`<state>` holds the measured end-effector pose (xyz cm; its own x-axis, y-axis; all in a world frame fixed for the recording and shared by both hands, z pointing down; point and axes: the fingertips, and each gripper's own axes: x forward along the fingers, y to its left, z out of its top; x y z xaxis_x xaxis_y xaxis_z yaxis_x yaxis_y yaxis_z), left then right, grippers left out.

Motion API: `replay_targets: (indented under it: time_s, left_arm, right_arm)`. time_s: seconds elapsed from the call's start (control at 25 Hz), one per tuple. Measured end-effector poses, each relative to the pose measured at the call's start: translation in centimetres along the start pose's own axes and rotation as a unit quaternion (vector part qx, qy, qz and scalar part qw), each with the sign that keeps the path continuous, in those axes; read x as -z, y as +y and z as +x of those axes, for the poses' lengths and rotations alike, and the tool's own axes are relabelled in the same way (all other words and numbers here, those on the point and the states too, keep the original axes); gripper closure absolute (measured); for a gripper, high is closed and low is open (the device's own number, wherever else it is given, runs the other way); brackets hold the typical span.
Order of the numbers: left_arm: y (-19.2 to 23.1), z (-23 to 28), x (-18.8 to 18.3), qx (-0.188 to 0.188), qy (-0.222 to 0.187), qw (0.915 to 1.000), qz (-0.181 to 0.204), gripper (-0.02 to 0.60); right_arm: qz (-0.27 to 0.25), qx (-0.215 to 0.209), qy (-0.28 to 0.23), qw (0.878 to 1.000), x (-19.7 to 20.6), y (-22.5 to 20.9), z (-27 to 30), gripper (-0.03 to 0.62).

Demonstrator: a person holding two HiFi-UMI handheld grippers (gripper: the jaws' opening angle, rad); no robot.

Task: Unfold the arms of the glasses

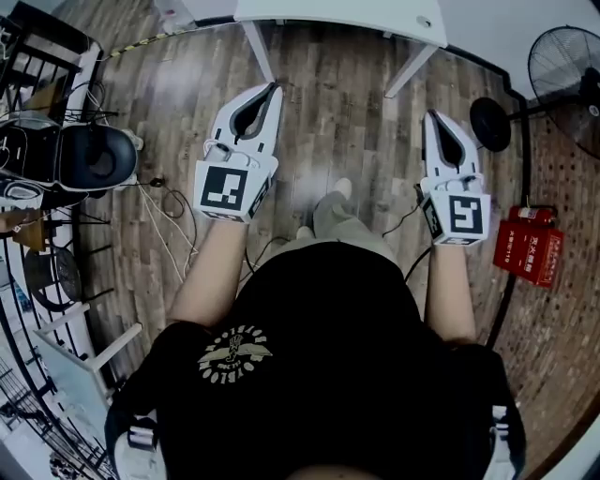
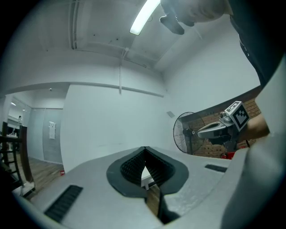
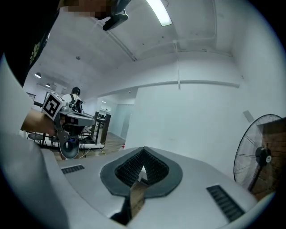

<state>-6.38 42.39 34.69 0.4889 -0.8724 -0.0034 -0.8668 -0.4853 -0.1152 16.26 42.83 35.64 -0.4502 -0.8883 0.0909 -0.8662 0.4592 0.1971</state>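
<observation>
Person in a black shirt [image 1: 319, 366], seen from above, standing on a wooden floor [image 1: 347, 112] with one pair of tongs in each hand.

Left tongs [image 1: 274, 87]: clenched, jaw tips meeting, nothing between the ribbed pads [image 2: 134, 165]. They are held level over the floor, short of the near edge of a white desk [image 1: 375, 19].

Right tongs [image 1: 432, 115]: likewise clenched on nothing, tips together [image 3: 143, 149]. They are level and well apart from the left pair.

Each pair carries a marker cube, left [image 1: 230, 190] and right [image 1: 459, 217].

At the floor's right side stand a fan [image 1: 567, 75] and a red box [image 1: 530, 246]. At its left side is a black chair [image 1: 94, 155] among cables.

The glasses cannot be made out in any view.
</observation>
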Motion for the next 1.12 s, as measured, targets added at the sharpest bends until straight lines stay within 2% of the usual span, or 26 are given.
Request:
replay_targets:
  time_s: [0.2,0.72,0.88,1.12]
  left_arm:
    - [0.1,4.1,1.0,0.004,0.012,0.9999,0.001,0.575]
    - [2.3,11.6,4.9,0.009,0.049,0.9987,-0.011,0.575]
    - [2.5,14.0,5.1,0.014,0.051,0.9985,-0.011,0.575]
    - [3.7,16.7,3.9,-0.001,0.04,0.9992,-0.01,0.575]
  right_arm:
    - [0.008,-0.008,-0.002,1.0,1.1,-2.4,2.6,0.594]
    - [0.044,-0.036,0.03,0.998,5.3,-6.1,8.8,0.594]
    - [0.05,-0.041,0.035,0.997,5.7,-7.7,10.5,0.594]
    - [0.05,-0.047,0.024,0.997,4.5,-9.8,12.4,0.594]
